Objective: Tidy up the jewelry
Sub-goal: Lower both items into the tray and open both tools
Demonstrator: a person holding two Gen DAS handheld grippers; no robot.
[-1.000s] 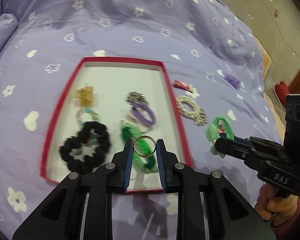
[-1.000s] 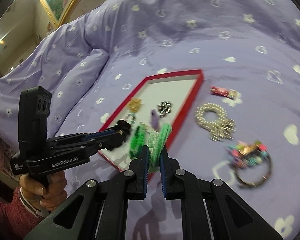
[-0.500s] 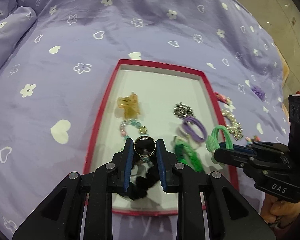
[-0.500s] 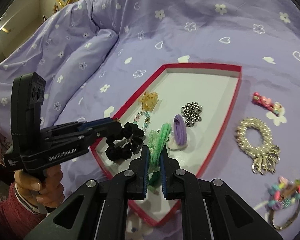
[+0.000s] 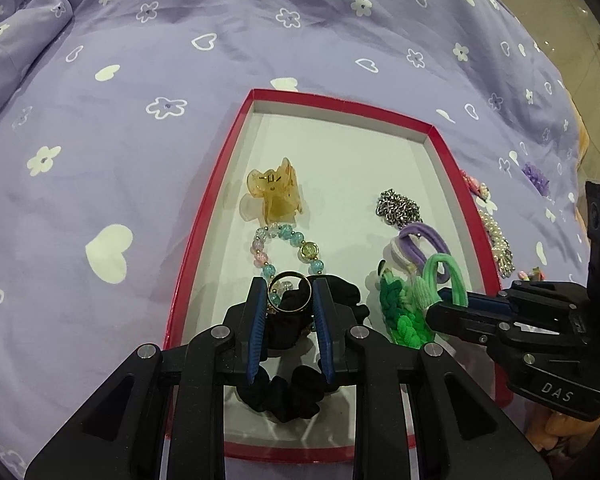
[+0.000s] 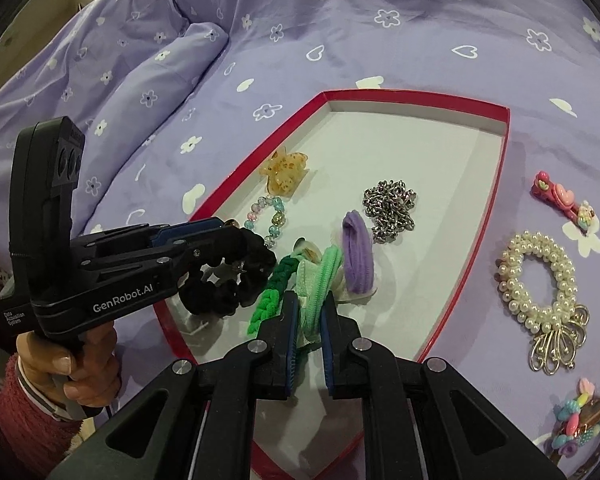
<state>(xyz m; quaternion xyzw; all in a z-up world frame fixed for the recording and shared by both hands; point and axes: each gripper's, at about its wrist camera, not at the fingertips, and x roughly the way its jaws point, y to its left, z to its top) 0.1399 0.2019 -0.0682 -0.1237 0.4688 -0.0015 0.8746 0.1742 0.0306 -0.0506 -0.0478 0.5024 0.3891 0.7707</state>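
Note:
A red-rimmed tray (image 5: pixel 198 240) (image 6: pixel 488 216) lies on the purple bedspread. My left gripper (image 5: pixel 289 294) is shut on a gold ring (image 5: pixel 296 276) and holds it over the black scrunchie (image 5: pixel 296 400) at the tray's near left. My right gripper (image 6: pixel 309 308) is shut on a light green hair tie (image 6: pixel 320 280) (image 5: pixel 444 268) and holds it over the tray beside a dark green braided tie (image 6: pixel 272 292) and a purple tie (image 6: pixel 356 256). The tray also holds an amber hair claw (image 5: pixel 274 192), a bead bracelet (image 5: pixel 288 248) and a silver chain (image 6: pixel 390 208).
On the bedspread right of the tray lie a pearl bracelet (image 6: pixel 540 276), a pink hair clip (image 6: pixel 560 200) and a colourful bead bracelet (image 6: pixel 584 420). A small purple flower piece (image 5: pixel 536 176) lies further right. A folded duvet ridge (image 6: pixel 140 72) rises at the left.
Both grippers have moved left and lower over the tray. The ring now sits over the black scrunchie, and the light green tie is down among the ties in the tray.

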